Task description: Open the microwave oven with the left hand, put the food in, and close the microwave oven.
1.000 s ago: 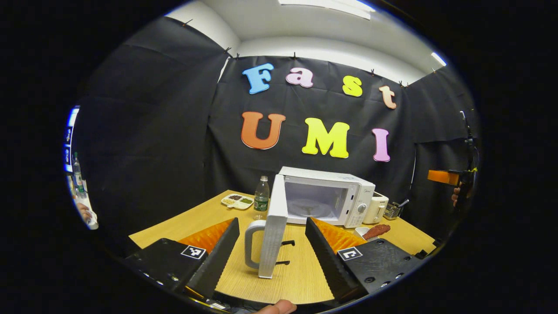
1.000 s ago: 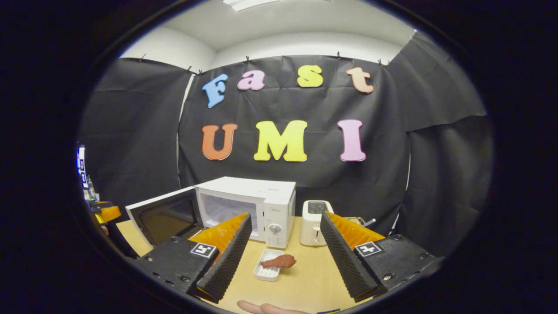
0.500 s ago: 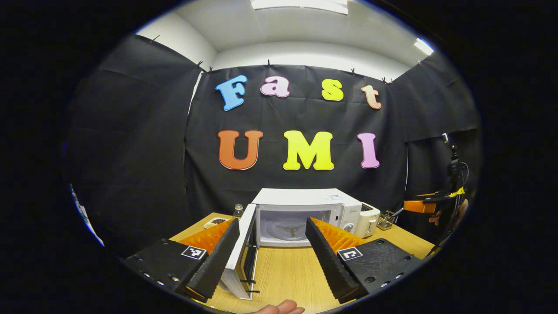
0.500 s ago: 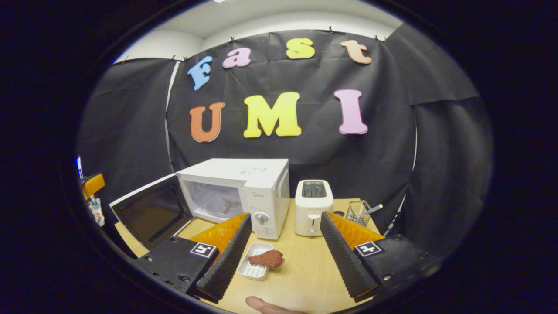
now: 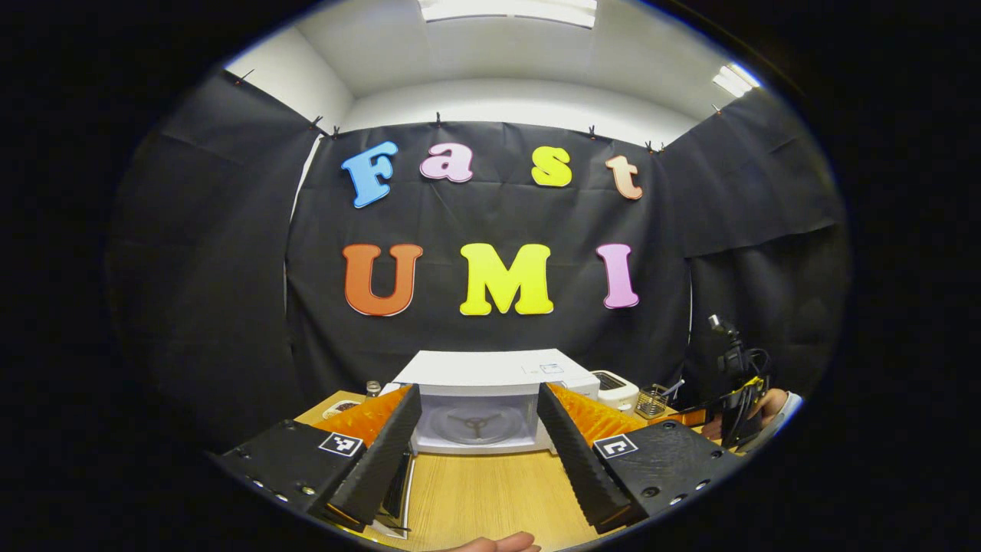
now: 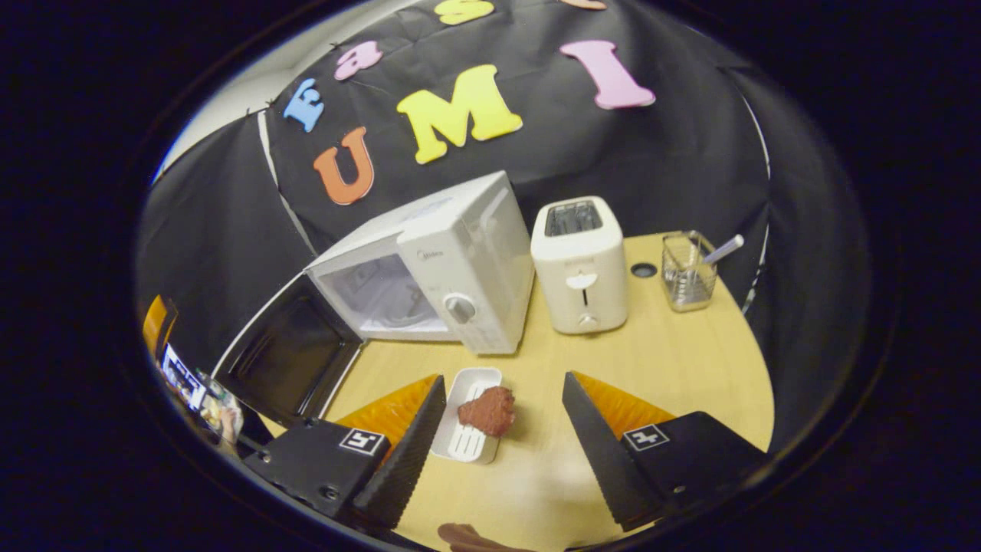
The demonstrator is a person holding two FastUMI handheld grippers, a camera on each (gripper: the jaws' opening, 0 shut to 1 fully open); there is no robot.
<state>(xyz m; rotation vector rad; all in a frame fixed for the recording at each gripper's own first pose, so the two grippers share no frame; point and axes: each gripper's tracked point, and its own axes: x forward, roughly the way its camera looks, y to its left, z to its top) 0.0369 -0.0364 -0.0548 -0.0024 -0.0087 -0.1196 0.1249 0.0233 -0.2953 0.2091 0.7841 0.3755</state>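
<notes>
Right gripper view: the right gripper [image 6: 498,429], jaws spread and empty, hovers above the food [image 6: 487,410] on its white tray [image 6: 467,425]. Beyond, the microwave [image 6: 452,268] stands with its door [image 6: 287,356] swung open. Gripping the food alone could tip it off the tray. The left gripper [image 5: 479,452] is released too.

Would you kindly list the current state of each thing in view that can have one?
microwave: door swung wide open, cavity empty
food: lying on white tray, on the table, not gripped
toaster: upright, slots empty
wire holder: upright, one utensil inside
left gripper: open
right gripper: open, above the food
</notes>
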